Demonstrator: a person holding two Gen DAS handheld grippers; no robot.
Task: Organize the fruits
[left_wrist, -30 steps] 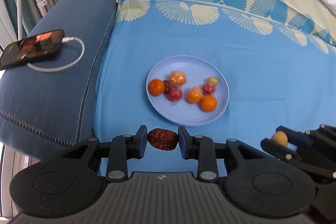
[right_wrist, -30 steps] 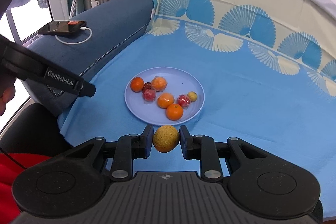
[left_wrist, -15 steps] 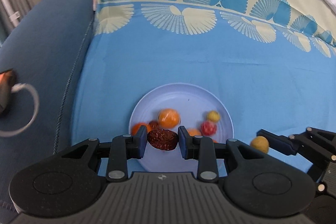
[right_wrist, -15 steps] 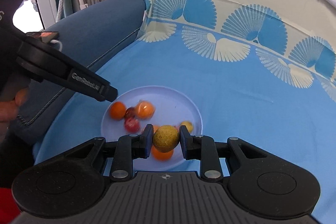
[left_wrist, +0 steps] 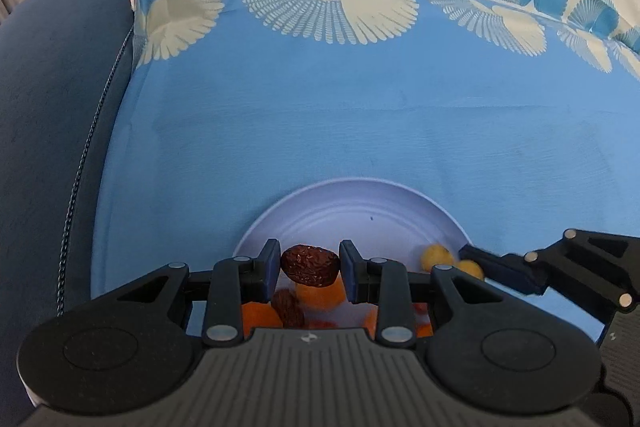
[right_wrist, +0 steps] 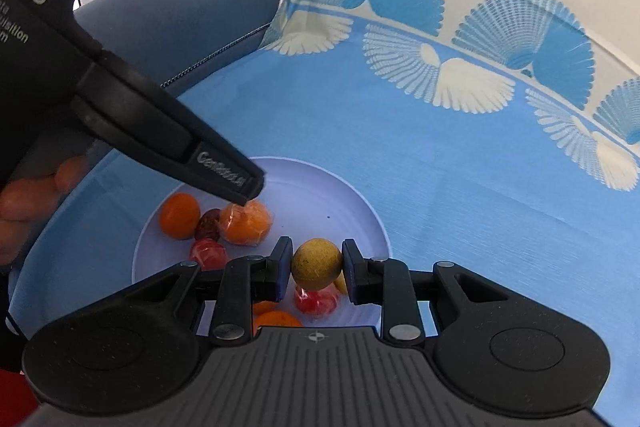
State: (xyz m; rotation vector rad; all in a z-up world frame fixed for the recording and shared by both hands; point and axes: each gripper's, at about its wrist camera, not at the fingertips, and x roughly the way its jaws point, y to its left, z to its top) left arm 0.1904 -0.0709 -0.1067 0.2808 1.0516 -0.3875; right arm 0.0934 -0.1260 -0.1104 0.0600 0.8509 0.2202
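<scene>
A pale blue plate (left_wrist: 360, 211) (right_wrist: 328, 195) lies on the blue cloth and holds several fruits: oranges (right_wrist: 180, 215), a wrapped orange (right_wrist: 246, 223), red wrapped fruits (right_wrist: 208, 253) and a small yellow fruit (left_wrist: 434, 254). My left gripper (left_wrist: 310, 266) is shut on a wrinkled dark red date (left_wrist: 310, 265) and holds it over the plate's near left part. My right gripper (right_wrist: 316, 265) is shut on a round yellow fruit (right_wrist: 316, 263) over the plate's near right part. The left gripper's body also shows in the right wrist view (right_wrist: 160, 131).
A blue cloth with a fan pattern (left_wrist: 320, 107) covers the sofa seat and back. The dark blue armrest (left_wrist: 52, 107) runs along the left. The right gripper's fingers (left_wrist: 500, 267) reach in over the plate's right rim. A hand (right_wrist: 36, 195) holds the left gripper.
Both grippers have moved forward over the plate with their fruits still held. The plate now sits close under the fingers. The phone on the armrest has left view.
</scene>
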